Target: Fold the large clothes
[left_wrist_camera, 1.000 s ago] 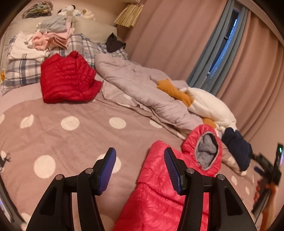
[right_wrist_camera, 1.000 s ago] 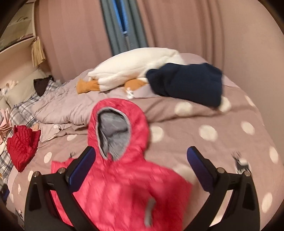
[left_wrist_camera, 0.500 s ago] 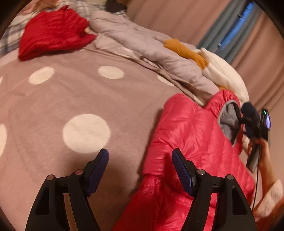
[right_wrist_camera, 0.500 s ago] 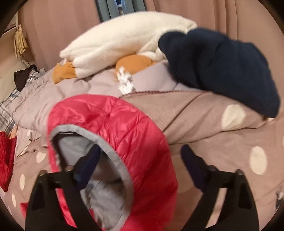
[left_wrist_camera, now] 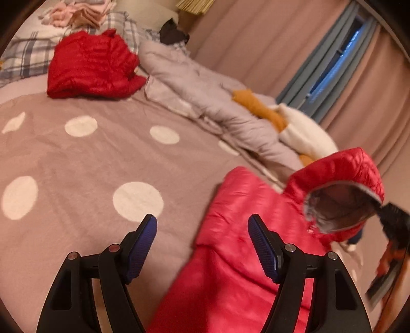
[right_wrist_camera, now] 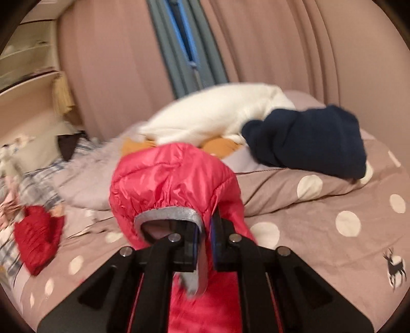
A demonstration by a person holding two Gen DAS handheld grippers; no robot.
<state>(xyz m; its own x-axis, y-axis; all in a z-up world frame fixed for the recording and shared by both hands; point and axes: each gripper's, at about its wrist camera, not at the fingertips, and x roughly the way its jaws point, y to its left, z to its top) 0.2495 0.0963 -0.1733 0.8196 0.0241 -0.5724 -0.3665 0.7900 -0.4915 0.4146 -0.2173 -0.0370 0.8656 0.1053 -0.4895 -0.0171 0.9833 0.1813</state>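
You're in a bedroom, plainly someone's home. Under you spreads a bed (left_wrist_camera: 77, 164) with a mauve cover dotted in white, and there's a little deer printed on it near the right edge. A rumpled grey quilt (left_wrist_camera: 205, 97) lies along the far side, a plaid pillow (left_wrist_camera: 23, 53) sits at the head with folded laundry (left_wrist_camera: 82, 15) piled on it. Pink curtains (right_wrist_camera: 282, 46) hang floor-length behind the bed, parted on a window (right_wrist_camera: 183, 38). Off to the left you've got pale shelves (right_wrist_camera: 28, 64) against the wall. Clothes lie scattered everywhere.
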